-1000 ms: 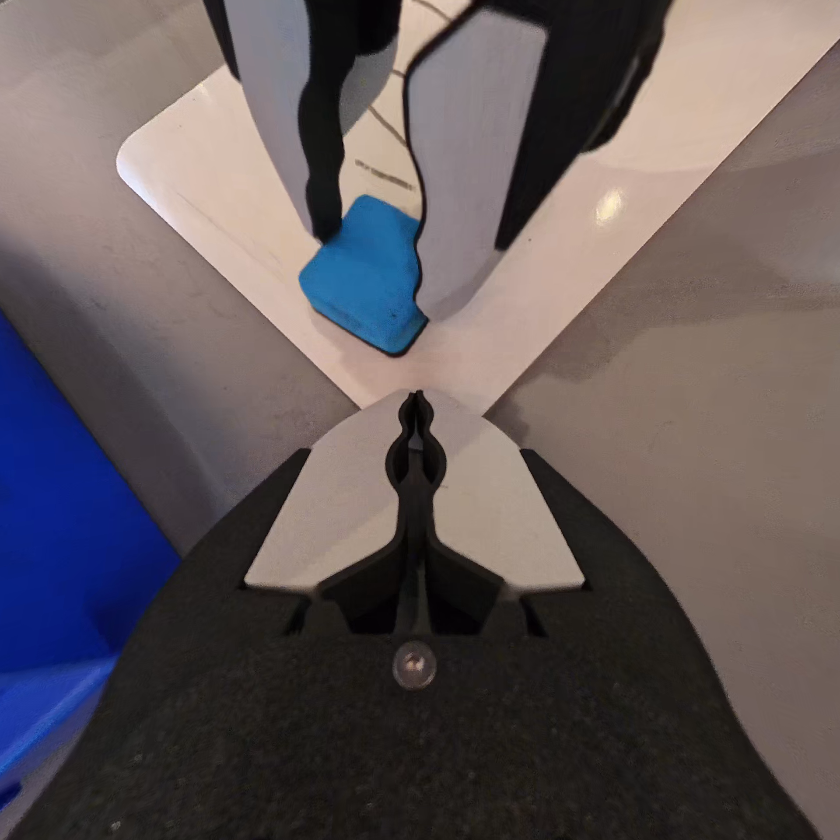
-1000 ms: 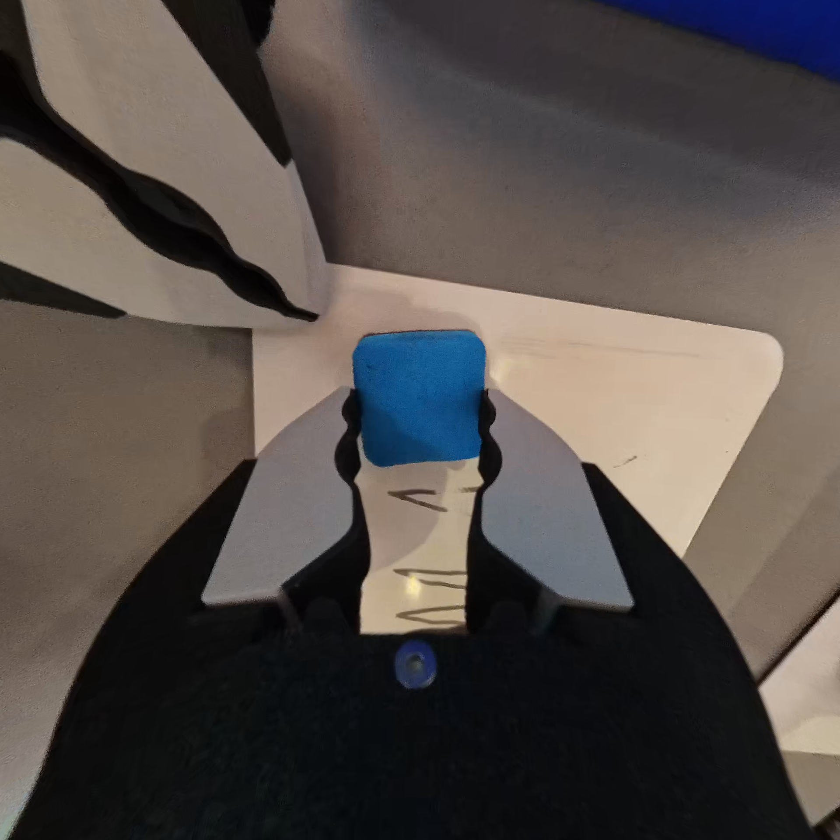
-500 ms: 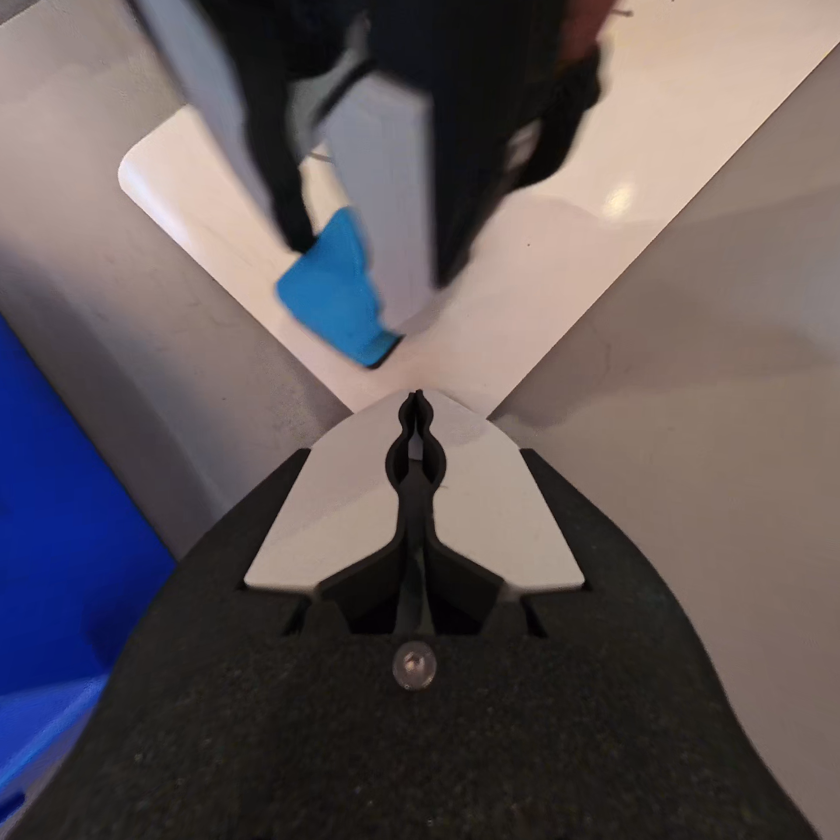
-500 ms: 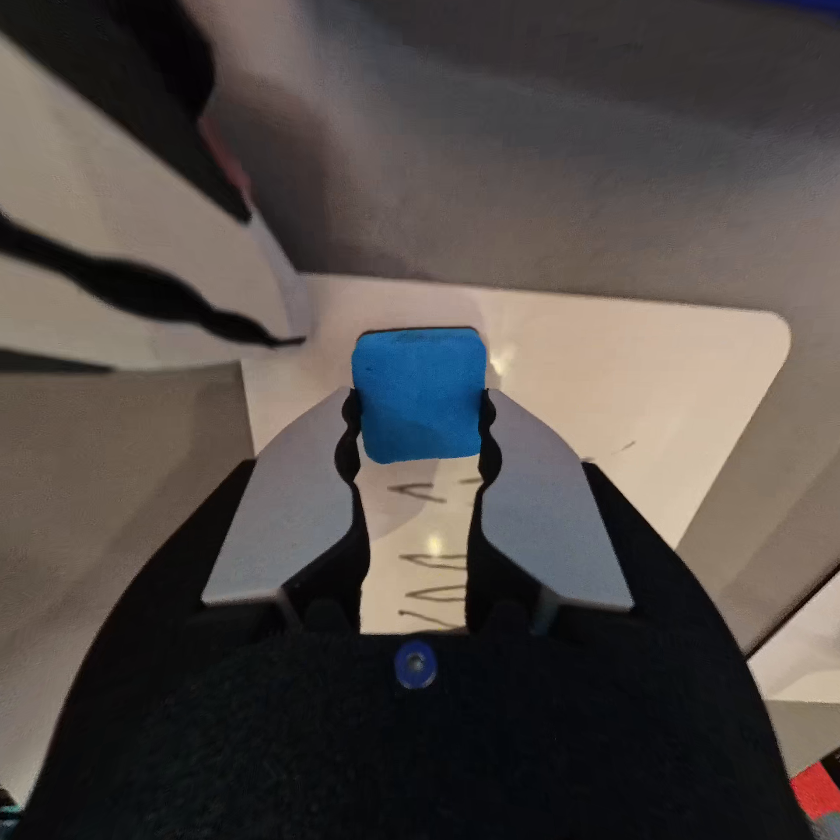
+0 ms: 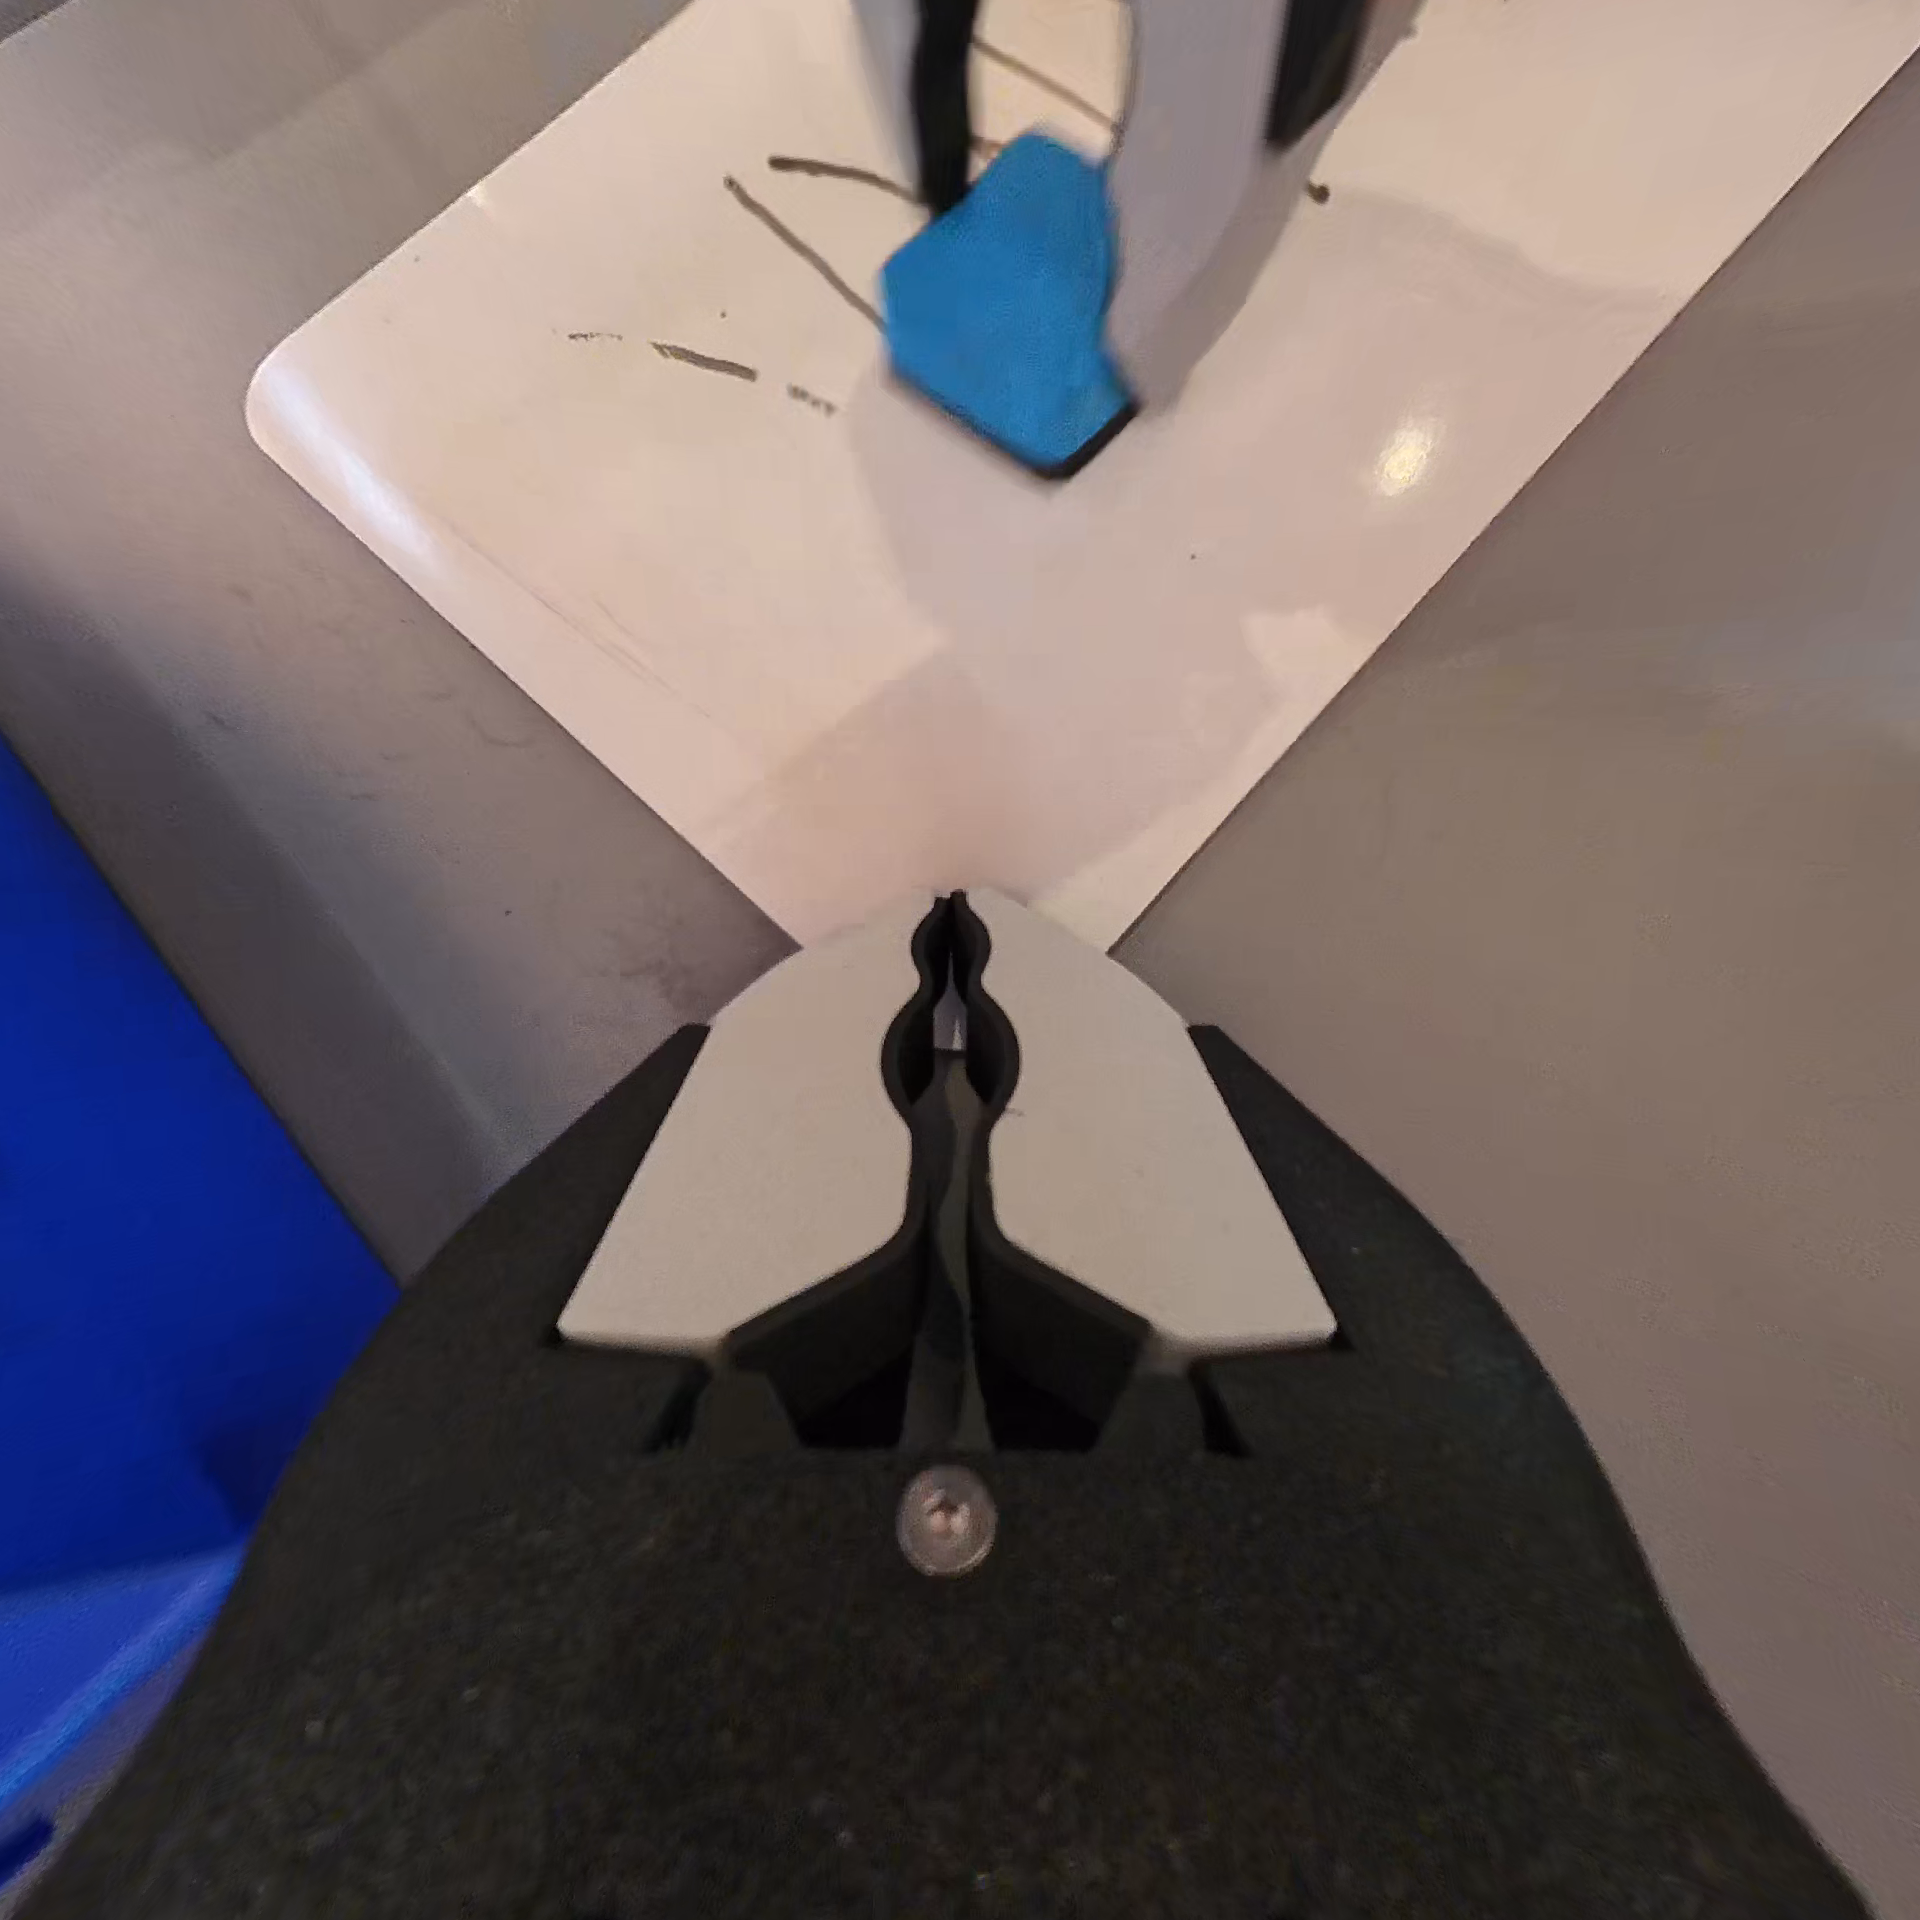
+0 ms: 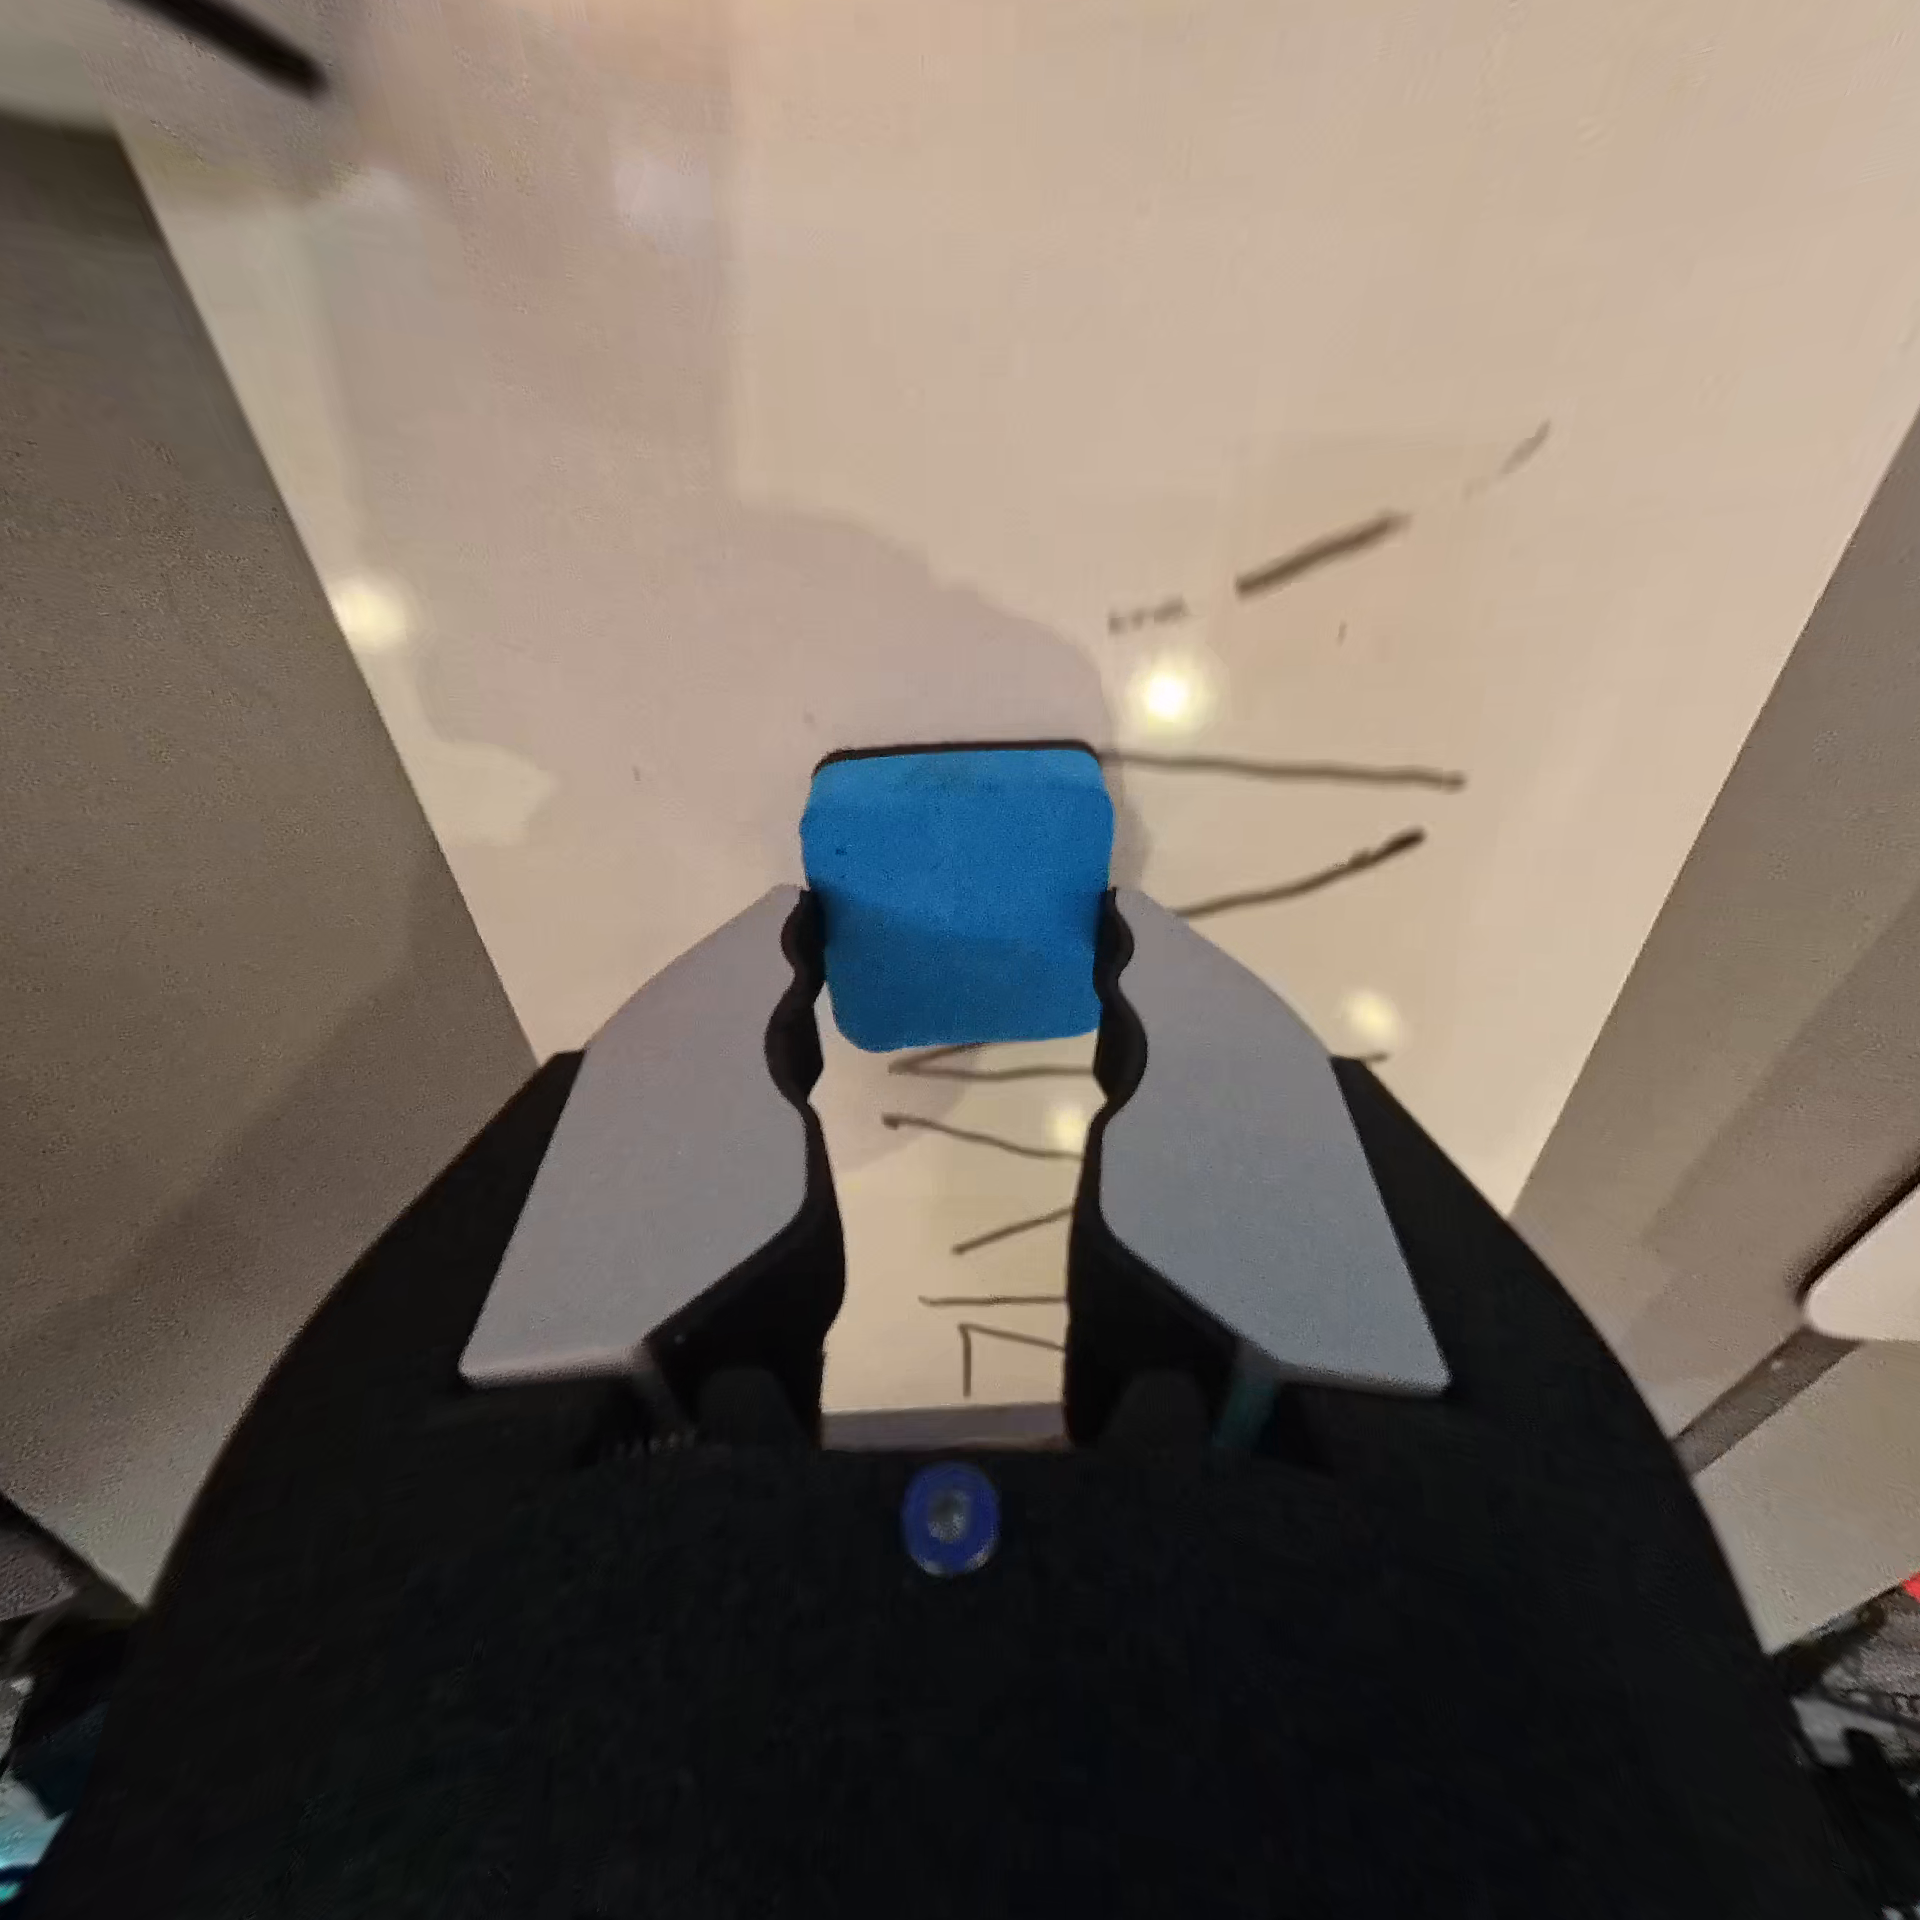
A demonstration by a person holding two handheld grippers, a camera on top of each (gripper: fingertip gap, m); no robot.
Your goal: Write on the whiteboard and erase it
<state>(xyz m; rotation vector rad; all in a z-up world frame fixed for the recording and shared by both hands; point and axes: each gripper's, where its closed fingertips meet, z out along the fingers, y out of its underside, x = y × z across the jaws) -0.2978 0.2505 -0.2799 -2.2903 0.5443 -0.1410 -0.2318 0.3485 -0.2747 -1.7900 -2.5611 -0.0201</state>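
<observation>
Jaws of my right gripper (image 6: 954, 940) clamp the blue eraser (image 6: 956, 899); my left gripper (image 5: 953, 914) has its jaws pressed together, holding nothing.

Eraser sits flat on the whiteboard (image 5: 644, 499), touching it, dark pen strokes (image 6: 1288, 774) just beside it and under my right jaws. My left gripper tips rest at the whiteboard's near corner, on the grey surface (image 5: 1558, 831). Blue bin (image 5: 135, 1195) at the surface's left edge.

Possibly office: whiteboard (image 5: 727, 540) on grey table (image 5: 1558, 935)
</observation>
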